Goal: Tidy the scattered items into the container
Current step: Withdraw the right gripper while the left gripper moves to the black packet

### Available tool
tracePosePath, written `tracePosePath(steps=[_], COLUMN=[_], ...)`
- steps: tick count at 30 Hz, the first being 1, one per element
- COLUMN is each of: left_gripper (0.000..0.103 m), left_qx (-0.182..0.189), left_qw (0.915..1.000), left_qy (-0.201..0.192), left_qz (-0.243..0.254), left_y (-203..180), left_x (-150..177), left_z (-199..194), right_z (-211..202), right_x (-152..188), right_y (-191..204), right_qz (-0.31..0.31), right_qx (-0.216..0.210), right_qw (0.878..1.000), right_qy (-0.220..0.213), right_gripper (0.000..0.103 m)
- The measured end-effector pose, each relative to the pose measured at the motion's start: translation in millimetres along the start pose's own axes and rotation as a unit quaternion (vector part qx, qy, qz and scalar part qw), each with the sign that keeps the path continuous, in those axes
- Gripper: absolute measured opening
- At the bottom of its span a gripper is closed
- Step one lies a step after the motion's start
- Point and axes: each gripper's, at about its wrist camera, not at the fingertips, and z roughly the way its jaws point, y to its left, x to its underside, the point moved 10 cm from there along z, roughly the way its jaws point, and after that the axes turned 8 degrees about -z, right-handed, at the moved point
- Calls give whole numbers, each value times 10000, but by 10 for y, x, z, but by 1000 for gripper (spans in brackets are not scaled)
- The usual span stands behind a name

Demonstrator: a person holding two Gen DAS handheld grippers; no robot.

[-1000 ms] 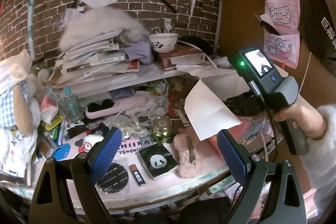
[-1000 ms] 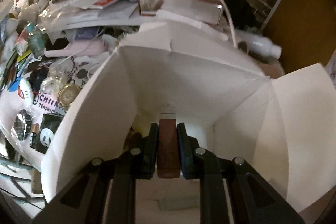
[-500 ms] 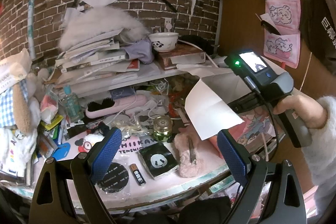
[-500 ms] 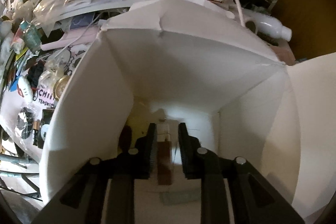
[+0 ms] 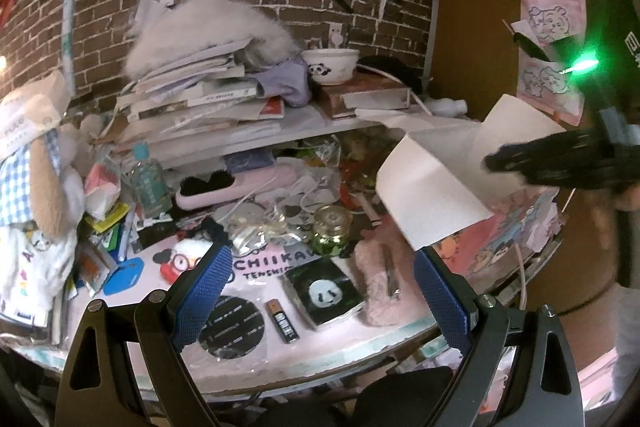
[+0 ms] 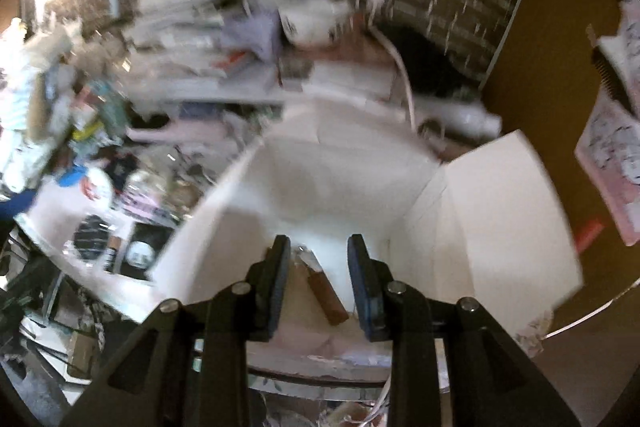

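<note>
A white cardboard box (image 6: 360, 187) with raised flaps stands at the table's right side; the left wrist view shows it too (image 5: 432, 183). A brown stick-shaped item (image 6: 326, 297) lies loose on the box floor. My right gripper (image 6: 318, 259) hovers open above it, lifted near the box rim, holding nothing. My left gripper (image 5: 320, 279) is open over the table's front edge, empty. Below it lie a small battery (image 5: 283, 320), a black panda pouch (image 5: 326, 291), a black round disc (image 5: 232, 325), a pink fuzzy clip (image 5: 376, 279) and a green glass jar (image 5: 332, 230).
A shelf (image 5: 256, 139) carries stacked books and a panda bowl (image 5: 331, 65) against the brick wall. Plush toys and a bottle (image 5: 146, 179) crowd the left. A pink hairbrush (image 5: 236, 185) lies mid-table. The right view is motion-blurred.
My right gripper opened and dropped the brown item into the box, then rose and pulled back out of it. The left gripper stayed still.
</note>
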Motion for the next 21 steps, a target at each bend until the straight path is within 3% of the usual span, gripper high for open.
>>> tracePosePath(steps=[4,8,15,19,21], left_gripper=[91,91,91,89,78], left_qx=[-37,-194,-438,-504,-495], left_qw=[10000,9997,9983,9975,9971], left_qy=[30,107,314,405,482], left_qz=[-54,-86,-213,-285,-314], left_y=[117,248,489,589,615], left_x=[64,139,293,364,412], left_z=[34,92,224,296,340], right_z=[-447,-643,-325,7,138], right_x=[15,131,574,800,905], right_y=[235,608,1223,1346,1373], right_qz=[-89,-260,-548,-474,-387], right_qx=[-316,-724,-1403,-1519,-1532], right_qw=[9978,9941,9884,9872,9871], right_qy=[-576,-759,-212,147,244], right_gripper=[26,26,26,26,26])
